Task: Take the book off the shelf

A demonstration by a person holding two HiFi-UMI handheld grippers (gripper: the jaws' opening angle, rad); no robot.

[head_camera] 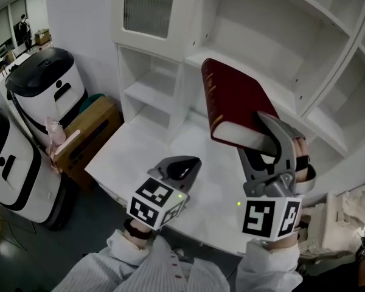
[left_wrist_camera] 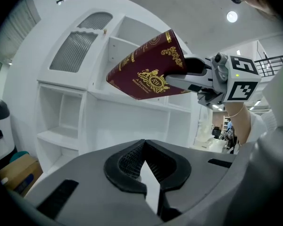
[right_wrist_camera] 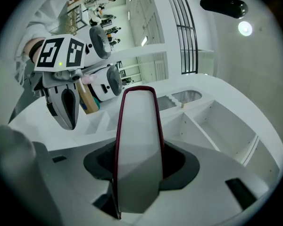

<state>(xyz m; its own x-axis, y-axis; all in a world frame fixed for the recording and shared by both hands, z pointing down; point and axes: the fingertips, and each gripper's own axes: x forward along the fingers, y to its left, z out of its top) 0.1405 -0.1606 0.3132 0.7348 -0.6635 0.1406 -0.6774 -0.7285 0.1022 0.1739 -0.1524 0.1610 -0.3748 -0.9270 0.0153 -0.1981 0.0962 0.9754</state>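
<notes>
Right gripper (head_camera: 261,137) clamps the book (head_camera: 234,96), which stretches toward 11 o'clock, off the shelf (head_camera: 258,72); left gripper (head_camera: 182,166) sits closed, empty.

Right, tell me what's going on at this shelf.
A person is working with tongs in each hand. The right tongs are clamped on a dark red book, holding it in the air in front of the white shelf unit, clear of its shelves. The left tongs are shut and empty, low over the white table.
</notes>
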